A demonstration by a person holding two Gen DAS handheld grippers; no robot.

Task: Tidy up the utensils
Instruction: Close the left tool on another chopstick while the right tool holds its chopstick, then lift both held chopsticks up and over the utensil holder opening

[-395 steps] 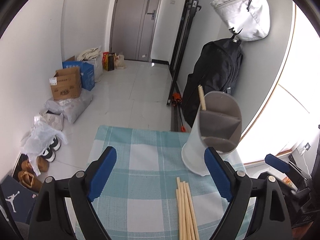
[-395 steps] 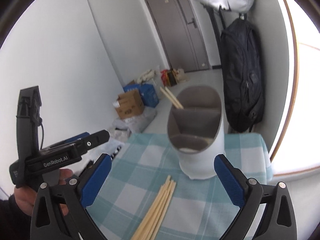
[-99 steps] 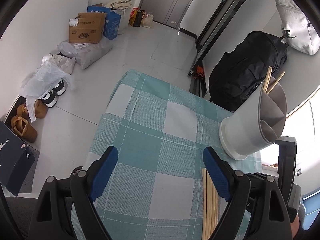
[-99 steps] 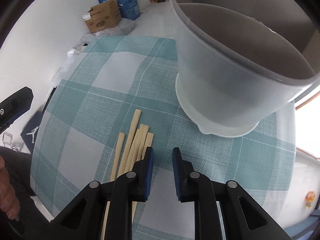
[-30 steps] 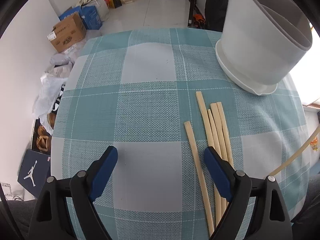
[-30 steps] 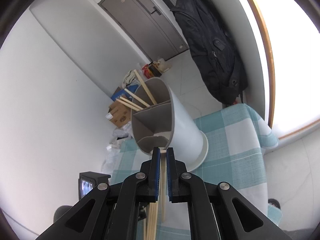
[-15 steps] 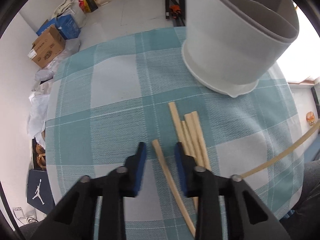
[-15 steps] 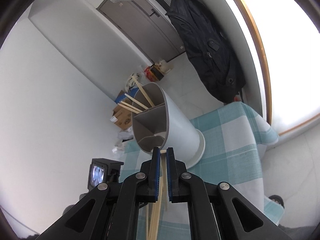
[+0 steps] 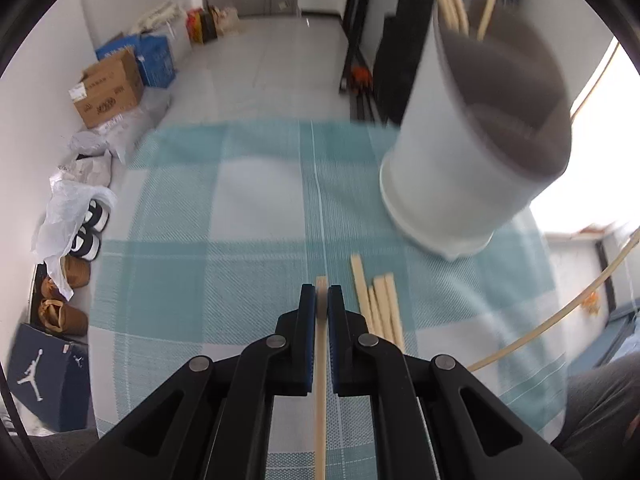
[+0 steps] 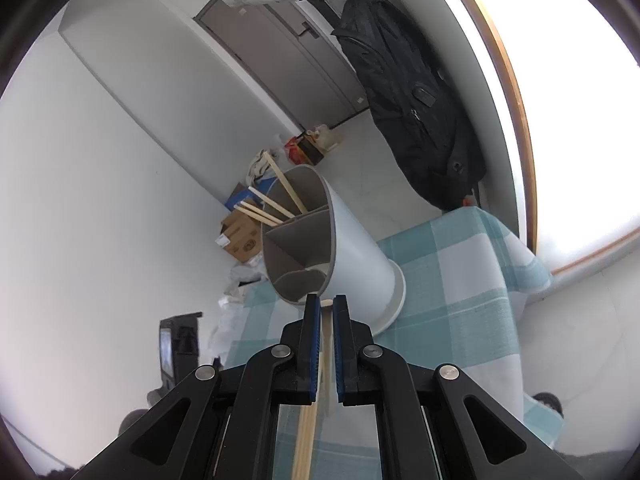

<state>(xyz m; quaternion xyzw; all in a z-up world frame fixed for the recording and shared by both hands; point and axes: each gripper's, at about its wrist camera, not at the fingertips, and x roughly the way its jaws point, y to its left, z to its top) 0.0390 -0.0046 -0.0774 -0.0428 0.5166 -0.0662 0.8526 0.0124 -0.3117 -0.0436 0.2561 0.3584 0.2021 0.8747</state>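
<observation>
Home entryway, by the look of it: grey entry door [image 10: 280,52], tiled floor [image 9: 260,80], shoes [image 9: 86,232] lined along the wall beside cardboard boxes [image 9: 108,88], black backpack [image 10: 408,92] hung on a hook, small table under a teal checked cloth [image 9: 224,240].

The worktop [image 9: 224,248] wears a teal-and-white checked cloth [image 9: 256,200] that hangs over its edges. On the cloth, at the right, stands a white holder [image 9: 452,184] with a grey, partitioned inside (sticks lean out of its far compartment). Just in front of its base lie a few pale sticks [image 9: 380,304], side by side and touching, pointing toward the holder. In the right wrist view the holder [image 10: 352,256] sits near the cloth's far left edge.
</observation>
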